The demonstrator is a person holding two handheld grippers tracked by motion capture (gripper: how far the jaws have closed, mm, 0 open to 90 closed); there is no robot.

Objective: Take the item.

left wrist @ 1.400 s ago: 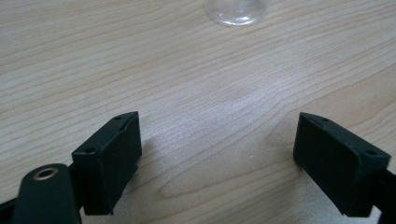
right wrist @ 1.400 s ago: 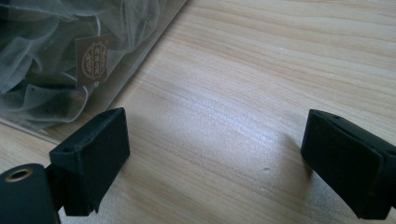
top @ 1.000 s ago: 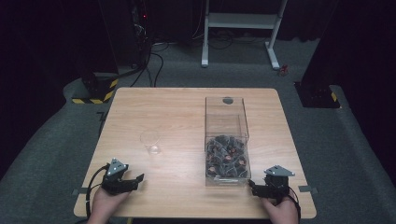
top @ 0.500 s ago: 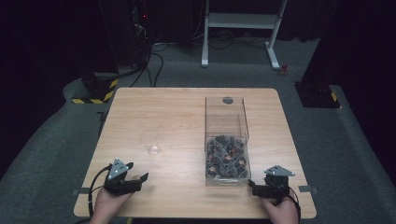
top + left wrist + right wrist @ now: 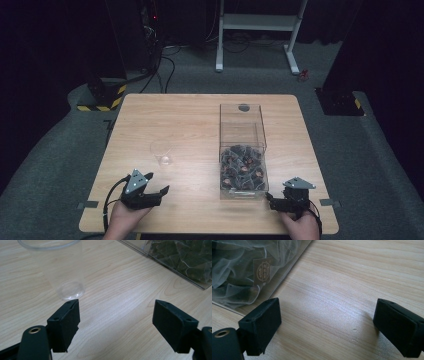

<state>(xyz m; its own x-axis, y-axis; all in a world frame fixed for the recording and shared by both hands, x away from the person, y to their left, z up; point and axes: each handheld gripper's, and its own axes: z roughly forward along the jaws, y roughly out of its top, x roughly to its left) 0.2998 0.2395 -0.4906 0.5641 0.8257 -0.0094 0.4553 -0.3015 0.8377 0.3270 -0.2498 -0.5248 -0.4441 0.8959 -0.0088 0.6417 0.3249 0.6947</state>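
Our left gripper [image 5: 157, 191] has its jaws spread wide with nothing between them, near the clear plastic cup [image 5: 161, 152] standing upright on the table [image 5: 200, 120]. Our right gripper [image 5: 272, 200] rests just beside the clear box [image 5: 242, 145] of tea bags, jaws apart too. The cup looks light — a glancing jaw could tip it, or a hard squeeze could buckle it.

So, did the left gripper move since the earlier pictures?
Yes. The left gripper has shifted toward the clear cup, farther in from the table's left edge.
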